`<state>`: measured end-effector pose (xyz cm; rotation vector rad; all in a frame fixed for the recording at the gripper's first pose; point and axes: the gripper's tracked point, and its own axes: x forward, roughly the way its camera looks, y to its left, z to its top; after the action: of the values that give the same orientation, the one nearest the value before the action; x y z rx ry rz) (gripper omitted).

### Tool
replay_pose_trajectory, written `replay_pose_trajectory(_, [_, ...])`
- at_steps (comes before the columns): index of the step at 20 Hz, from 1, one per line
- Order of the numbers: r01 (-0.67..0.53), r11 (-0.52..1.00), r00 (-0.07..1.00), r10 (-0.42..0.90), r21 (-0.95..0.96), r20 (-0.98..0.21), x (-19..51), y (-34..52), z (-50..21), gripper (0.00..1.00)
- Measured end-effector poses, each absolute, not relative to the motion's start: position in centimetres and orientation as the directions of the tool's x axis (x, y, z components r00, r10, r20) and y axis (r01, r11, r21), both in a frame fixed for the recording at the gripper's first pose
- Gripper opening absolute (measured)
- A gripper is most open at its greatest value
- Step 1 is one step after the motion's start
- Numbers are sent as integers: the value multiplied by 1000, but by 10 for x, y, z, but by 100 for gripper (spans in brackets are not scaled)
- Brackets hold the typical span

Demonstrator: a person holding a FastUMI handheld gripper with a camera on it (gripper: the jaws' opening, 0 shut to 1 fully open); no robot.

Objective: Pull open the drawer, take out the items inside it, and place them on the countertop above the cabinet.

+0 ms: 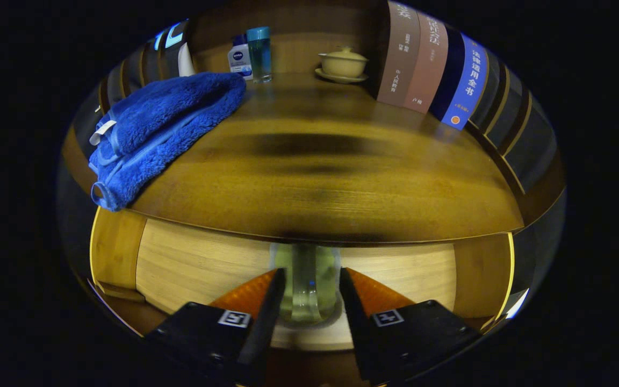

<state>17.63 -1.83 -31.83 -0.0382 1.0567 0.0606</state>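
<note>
Fig. Gripper at the cabinet front, just below the worktop edge. Fingers spread, w/ a clear glassy object, prob. a small bottle or tumbler, standing between them; whether either finger presses on it cannot be told, so grip is unconfirmed. Object sits against a pale wood panel, likely the drawer front or interior, directly under the worktop lip.

On the worktop: blue towel at far left, draped over the near-left edge; lotion bottle and blue-capped bottle at far centre-left, touching or nearly so; lidded cup on saucer at far centre; row of books upright at far right.

Risks (judged): (1) smooth, see-through object may slip if the fingers close off-centre or only one makes contact; (2) lifting straight up would strike the overhanging worktop edge, so it needs drawing toward the near side first; (3) a set-down too near the front edge could tip it off; (4) a far set-down risks knocking the bottles or cup; mid-worktop looks safest
</note>
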Motion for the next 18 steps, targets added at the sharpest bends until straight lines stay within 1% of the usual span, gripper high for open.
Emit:
replay_pose_trajectory(2, [-20,999,476,37,32,-879,175,-16,-317,32])
replay_pose_trajectory(3, [-25,999,465,31,21,-885,176,-17,-322,23])
replay_pose_trajectory(8, [5,999,447,39,46,-894,172,-15,-311,23])
replay_pose_trajectory(14, [-12,998,446,55,55,-893,162,-8,-273,23])
replay_pose_trajectory(18, [-5,991,406,121,131,-906,148,8,-252,23])
